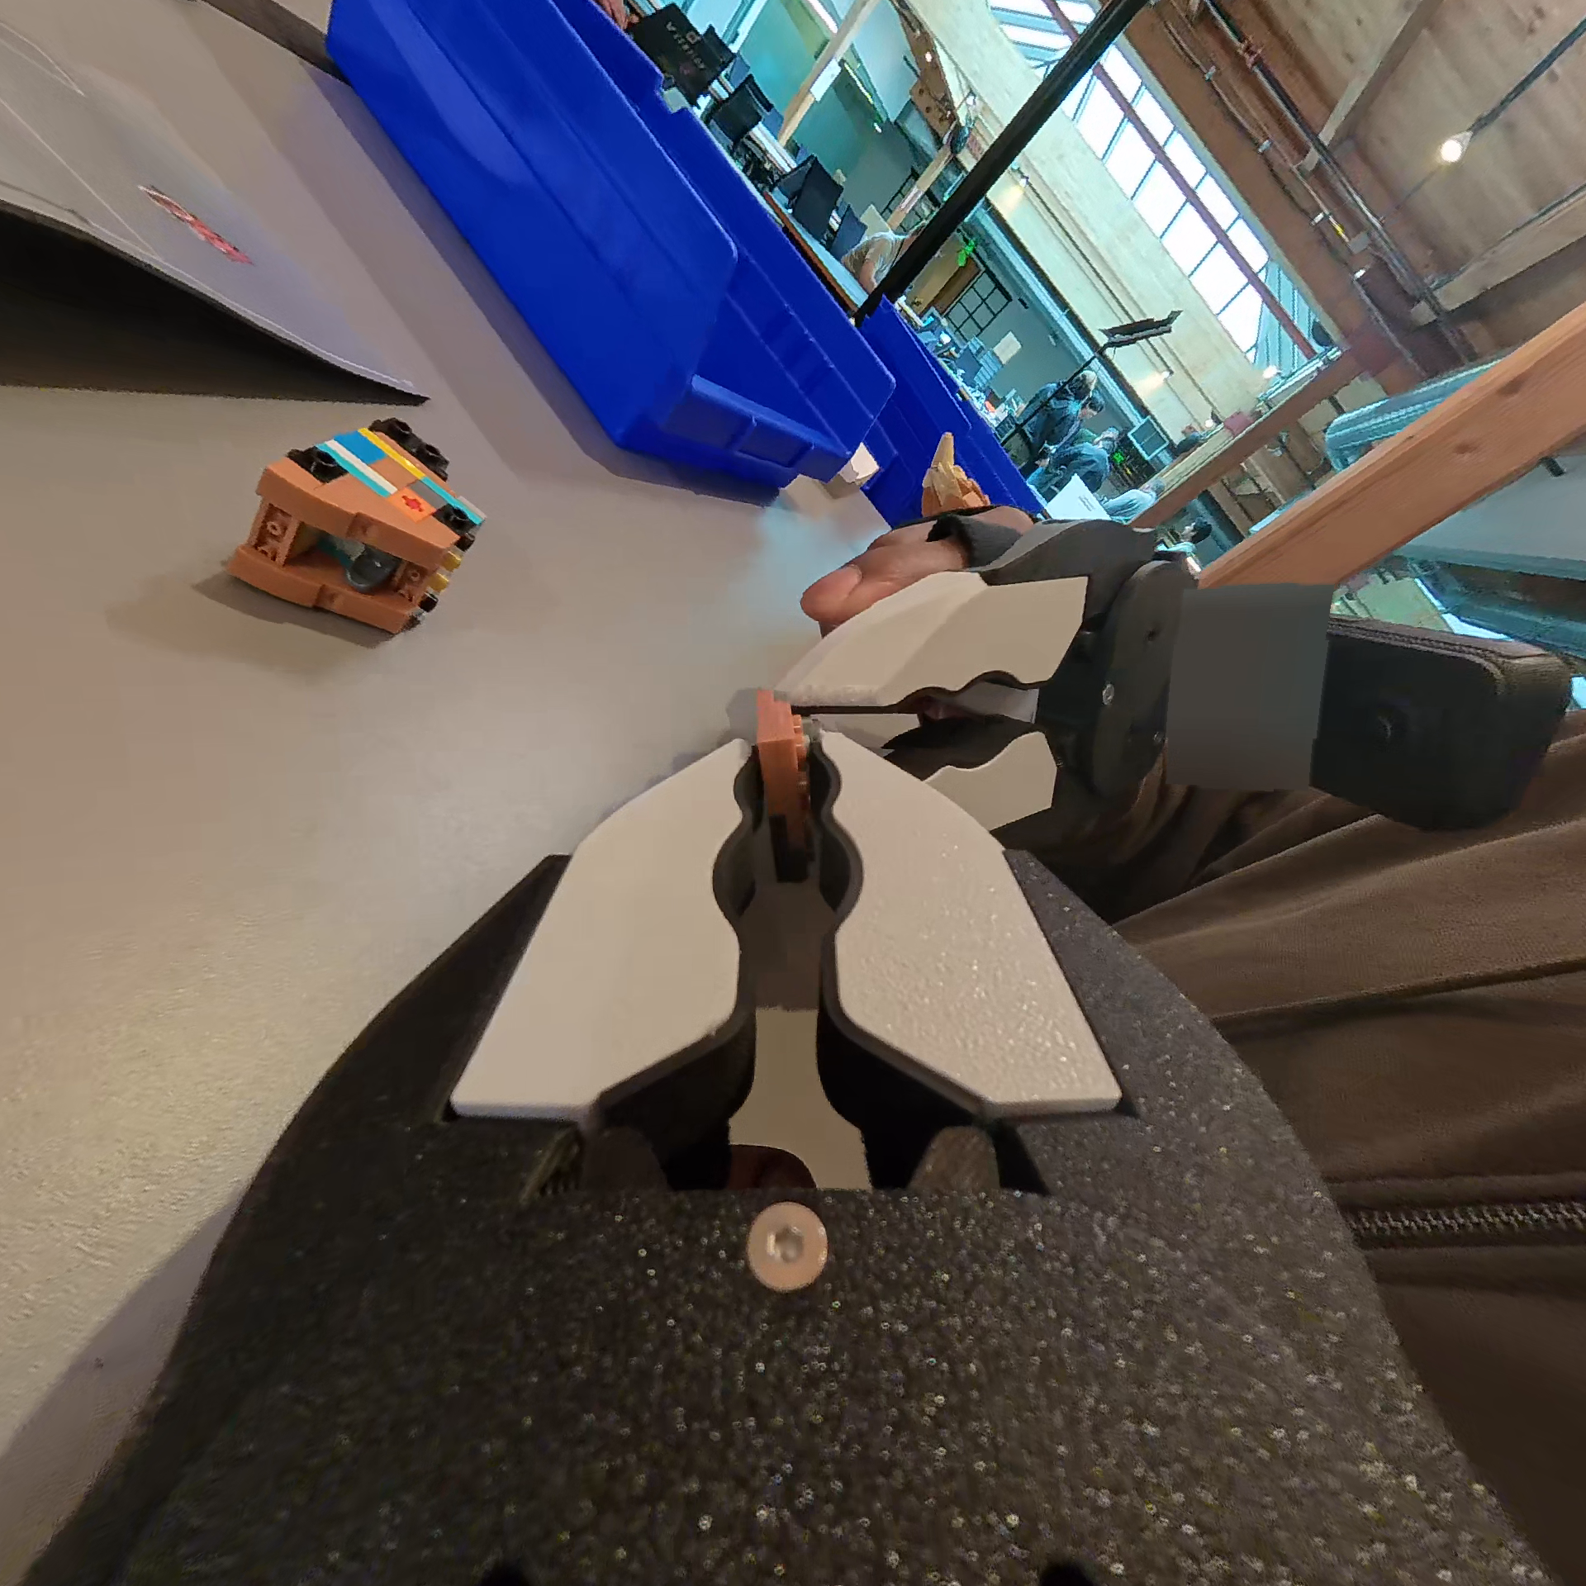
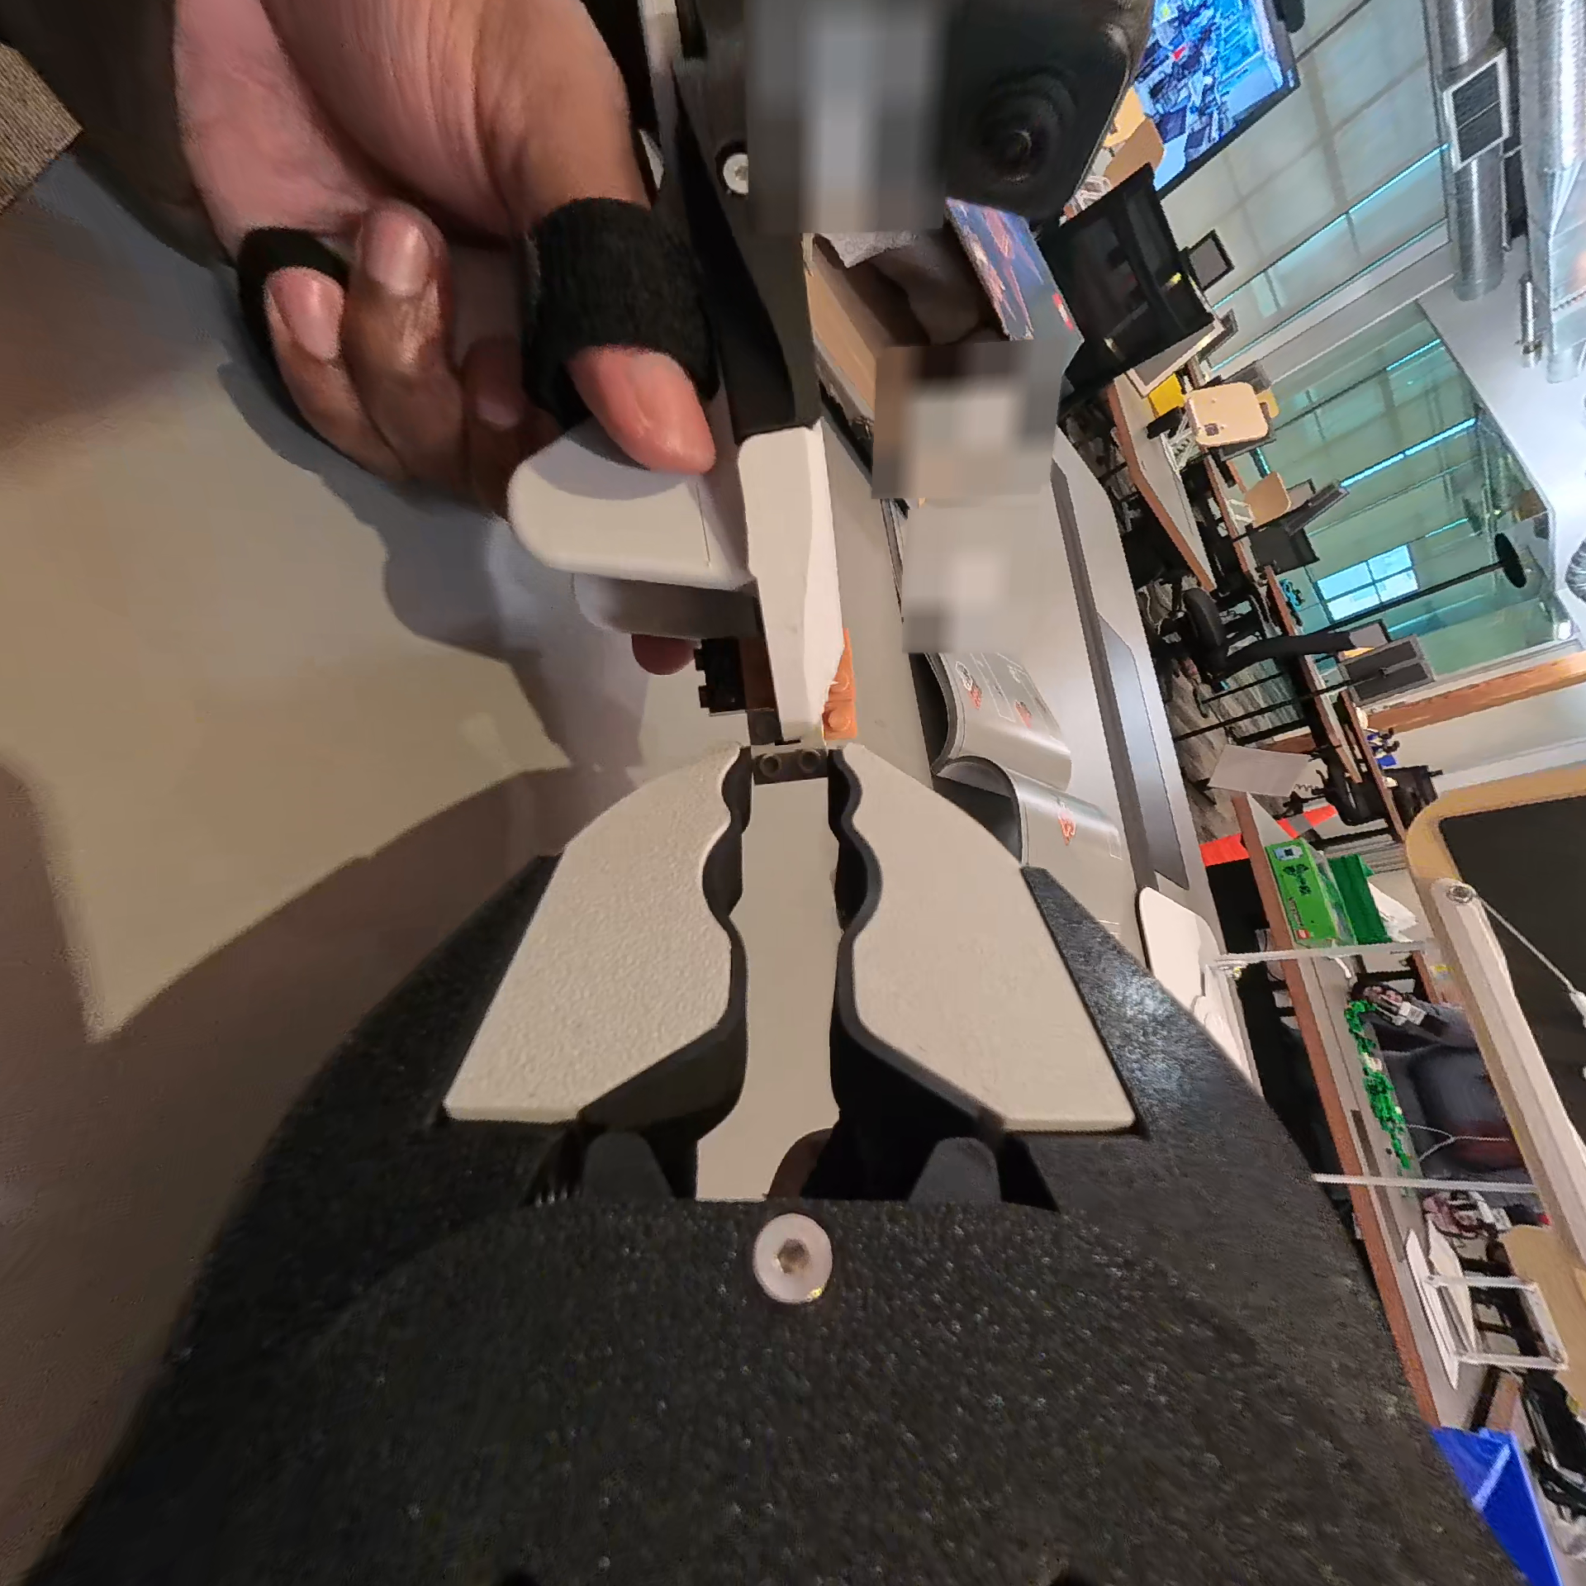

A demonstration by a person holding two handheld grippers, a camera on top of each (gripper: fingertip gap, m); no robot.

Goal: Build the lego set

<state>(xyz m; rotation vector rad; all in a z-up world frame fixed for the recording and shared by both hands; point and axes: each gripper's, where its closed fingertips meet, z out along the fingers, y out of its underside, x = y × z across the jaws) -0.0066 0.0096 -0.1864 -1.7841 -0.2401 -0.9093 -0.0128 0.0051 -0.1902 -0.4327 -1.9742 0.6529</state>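
Note:
My left gripper (image 1: 783, 747) is shut on a small brown lego piece (image 1: 785, 772) with a black part on it, held above the grey table (image 1: 257, 858). My right gripper (image 2: 788, 759) is shut on a small dark grey plate (image 2: 785, 764) and holds it against the brown piece (image 2: 837, 695). In the left wrist view the right gripper (image 1: 841, 712) comes in from the right, the thin plate (image 1: 850, 709) touching the brown piece. One left finger (image 2: 794, 601) hides part of the piece. A brown lego sub-build (image 1: 360, 523) lies on the table to the far left.
Blue bins (image 1: 601, 240) line the table's far side, with a small tan lego figure (image 1: 948, 481) beside them. An open instruction booklet (image 1: 129, 214) lies beyond the sub-build and also shows in the right wrist view (image 2: 1013, 721). A person's hand (image 2: 429, 257) grips the left gripper. The grippers are tip to tip, or close to it.

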